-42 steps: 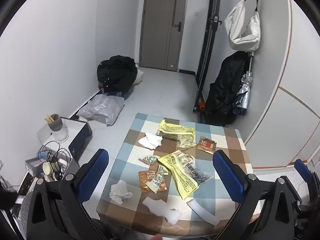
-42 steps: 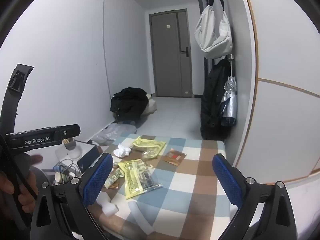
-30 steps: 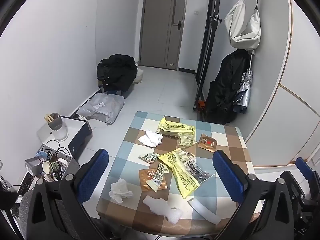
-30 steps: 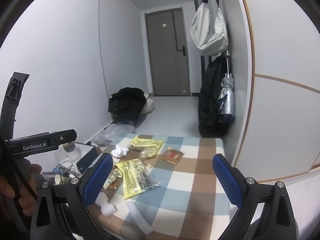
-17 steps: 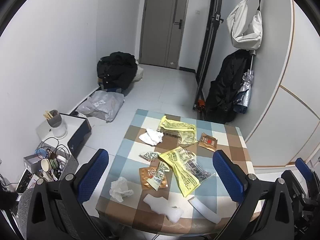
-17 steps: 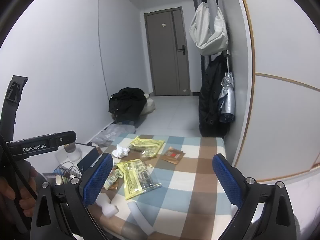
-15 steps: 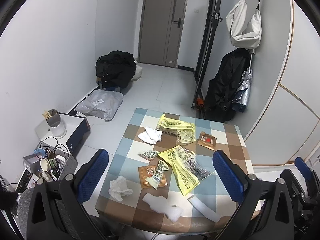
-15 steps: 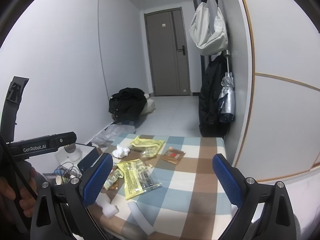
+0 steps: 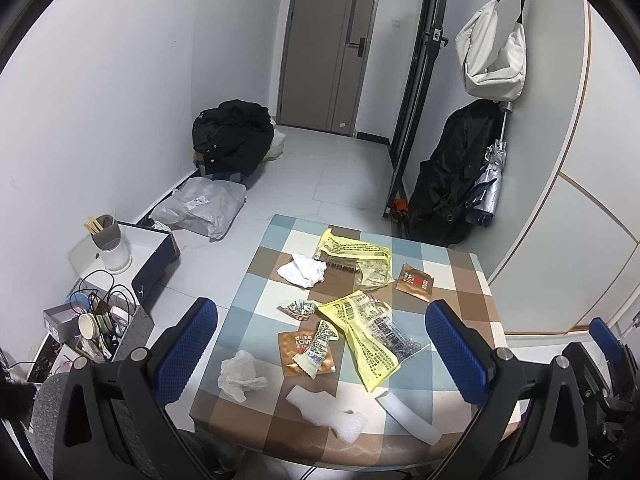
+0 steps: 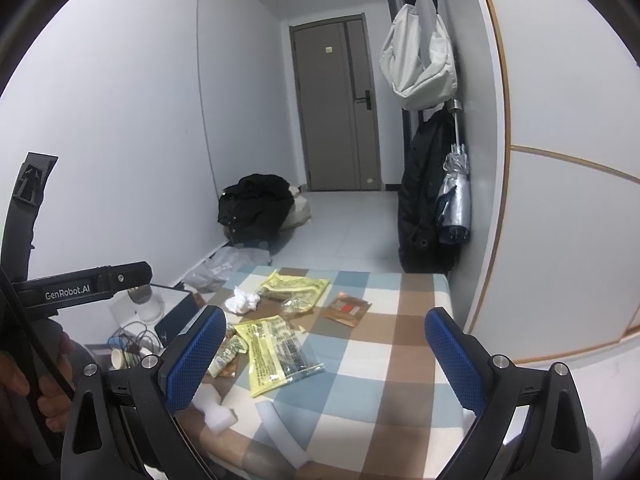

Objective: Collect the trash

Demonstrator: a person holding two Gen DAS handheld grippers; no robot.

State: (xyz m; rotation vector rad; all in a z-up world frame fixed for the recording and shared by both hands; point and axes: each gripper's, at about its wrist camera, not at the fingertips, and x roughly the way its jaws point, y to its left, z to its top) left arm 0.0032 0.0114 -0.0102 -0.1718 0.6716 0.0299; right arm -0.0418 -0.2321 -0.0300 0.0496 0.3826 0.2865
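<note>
Looking down from the left wrist, the left gripper [image 9: 320,348] is hovering wide open above wrappers [image 9: 370,338] lying on the checkered table [image 9: 460,280]. From the right wrist, the right gripper [image 10: 324,352] is also hanging wide open, empty.

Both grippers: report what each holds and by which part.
Nothing is held. The left gripper and right gripper are open above the checked table, its trash untouched.

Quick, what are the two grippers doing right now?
Left gripper: open, holding nothing.
Right gripper: open, holding nothing.
</note>
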